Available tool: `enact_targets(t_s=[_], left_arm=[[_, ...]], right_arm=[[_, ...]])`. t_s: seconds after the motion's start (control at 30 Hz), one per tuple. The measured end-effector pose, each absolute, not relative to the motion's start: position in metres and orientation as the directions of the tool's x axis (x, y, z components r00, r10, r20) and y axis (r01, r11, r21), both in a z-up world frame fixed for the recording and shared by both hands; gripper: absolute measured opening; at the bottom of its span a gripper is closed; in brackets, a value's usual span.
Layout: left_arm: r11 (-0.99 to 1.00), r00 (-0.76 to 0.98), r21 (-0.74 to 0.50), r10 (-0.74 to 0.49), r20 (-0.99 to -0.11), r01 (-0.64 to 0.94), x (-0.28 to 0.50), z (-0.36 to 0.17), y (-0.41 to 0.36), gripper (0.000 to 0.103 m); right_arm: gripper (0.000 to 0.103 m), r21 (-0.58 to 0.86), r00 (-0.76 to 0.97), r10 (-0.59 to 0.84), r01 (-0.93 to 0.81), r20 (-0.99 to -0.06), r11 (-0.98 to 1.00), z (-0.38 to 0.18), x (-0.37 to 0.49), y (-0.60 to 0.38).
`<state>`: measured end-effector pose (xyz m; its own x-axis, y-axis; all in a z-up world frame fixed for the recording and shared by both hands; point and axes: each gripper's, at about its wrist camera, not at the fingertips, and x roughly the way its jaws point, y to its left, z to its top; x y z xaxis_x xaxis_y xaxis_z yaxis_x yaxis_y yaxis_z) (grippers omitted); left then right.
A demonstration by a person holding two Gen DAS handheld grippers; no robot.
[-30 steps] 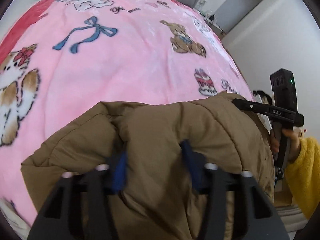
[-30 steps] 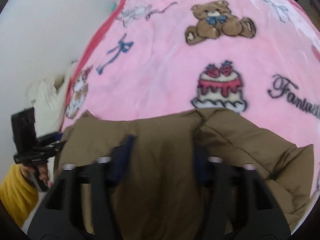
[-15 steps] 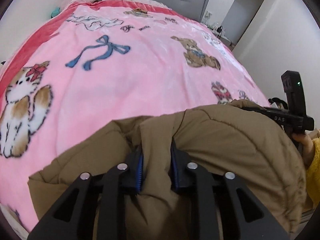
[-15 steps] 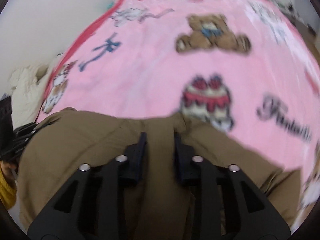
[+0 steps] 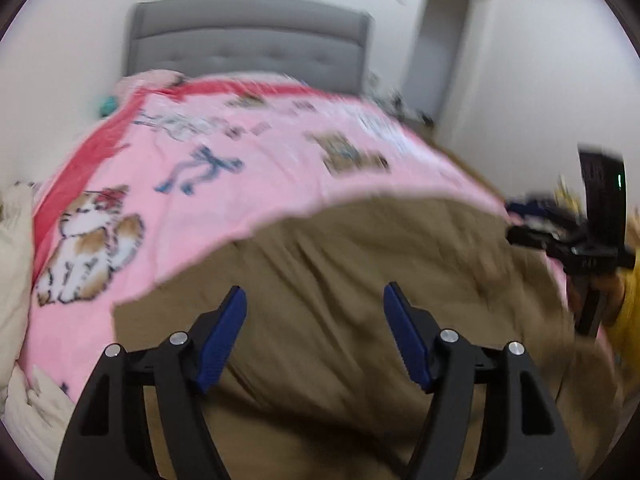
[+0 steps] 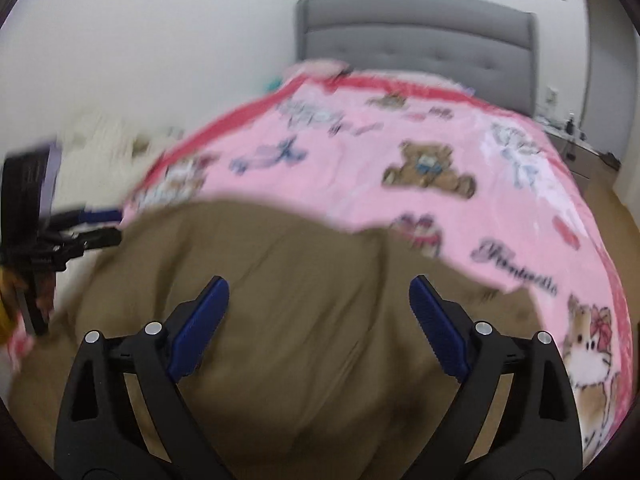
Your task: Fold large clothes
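Observation:
A large brown padded jacket [image 5: 360, 280] lies bunched on the near end of the pink blanket [image 5: 240, 168]; it also shows in the right wrist view [image 6: 280, 300]. My left gripper [image 5: 314, 304] is open and empty above the jacket, its blue pads apart. My right gripper [image 6: 318, 296] is open and empty above the jacket too. The right gripper also shows at the right edge of the left wrist view [image 5: 520, 236], and the left gripper shows at the left edge of the right wrist view [image 6: 108, 236]. Both views are blurred.
The bed has a grey padded headboard [image 5: 248, 44] against a white wall. Cream bedding [image 5: 16, 264] is heaped at the bed's left side. A doorway [image 5: 444, 44] and small clutter on the floor stand at the far right.
Both grippers were shut on folds of the jacket half a second ago. Both have let go, opened wide and lifted back and up; the jacket has dropped onto the blanket.

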<state>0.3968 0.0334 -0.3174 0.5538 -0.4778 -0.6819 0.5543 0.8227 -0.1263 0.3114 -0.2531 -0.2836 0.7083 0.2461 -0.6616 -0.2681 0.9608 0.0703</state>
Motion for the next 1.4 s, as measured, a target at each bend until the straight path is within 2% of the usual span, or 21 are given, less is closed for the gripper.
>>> enact_targets(t_s=[0.07,0.27,0.47,0.5,0.53,0.6,0.7,0.87,1.0,1.23,1.4], left_arm=[[0.818,0.545,-0.089,-0.456,-0.704,0.569,0.389,-0.332,0.030,0.070],[0.808,0.496,-0.109,-0.456,-0.739,0.579,0.388,-0.356,0.038,0.070],[0.812,0.497,-0.063,-0.414,-0.763,0.580,0.380,-0.343,0.035,0.070],[0.817,0.517,-0.047,-0.406,-0.754,0.575,0.373,-0.334,0.039,0.072],[0.826,0.539,-0.036,-0.399,-0.742,0.562,0.363,-0.325,0.045,0.083],[0.845,0.591,-0.018,-0.390,-0.706,0.535,0.339,-0.310,0.063,0.094],[0.845,0.610,-0.005,-0.389,-0.690,0.534,0.293,-0.294,0.092,0.097],[0.817,0.515,0.003,-0.361,-0.778,0.577,0.192,-0.291,0.145,0.097],[0.808,0.489,0.065,-0.288,-0.823,0.585,0.116,-0.298,0.169,0.097],[0.782,0.488,0.171,-0.189,-0.852,0.600,-0.002,-0.318,0.171,0.097],[0.765,0.537,0.273,-0.111,-0.836,0.583,-0.047,-0.340,0.152,0.097]], right_arm=[[0.088,0.004,0.693,0.186,-0.256,-0.697,0.967,-0.301,0.306,-0.244],[0.091,-0.052,0.687,0.126,-0.233,-0.715,0.971,-0.336,0.301,-0.245],[0.090,-0.058,0.662,0.087,-0.194,-0.744,0.979,-0.323,0.303,-0.239],[0.090,-0.052,0.679,0.081,-0.173,-0.730,0.984,-0.311,0.295,-0.240],[0.090,-0.038,0.697,0.086,-0.161,-0.711,0.986,-0.300,0.284,-0.242],[0.091,-0.027,0.731,0.086,-0.141,-0.677,0.990,-0.278,0.253,-0.246],[0.095,-0.051,0.732,0.056,-0.122,-0.680,0.991,-0.256,0.193,-0.250],[0.095,-0.143,0.617,-0.065,-0.078,-0.784,0.987,-0.256,0.079,-0.257],[0.095,-0.337,0.554,-0.255,-0.050,-0.793,0.940,-0.270,-0.017,-0.266],[0.095,-0.435,0.536,-0.299,-0.144,-0.790,0.889,-0.303,-0.102,-0.267],[0.095,-0.480,0.578,-0.305,-0.175,-0.757,0.860,-0.324,-0.135,-0.269]])
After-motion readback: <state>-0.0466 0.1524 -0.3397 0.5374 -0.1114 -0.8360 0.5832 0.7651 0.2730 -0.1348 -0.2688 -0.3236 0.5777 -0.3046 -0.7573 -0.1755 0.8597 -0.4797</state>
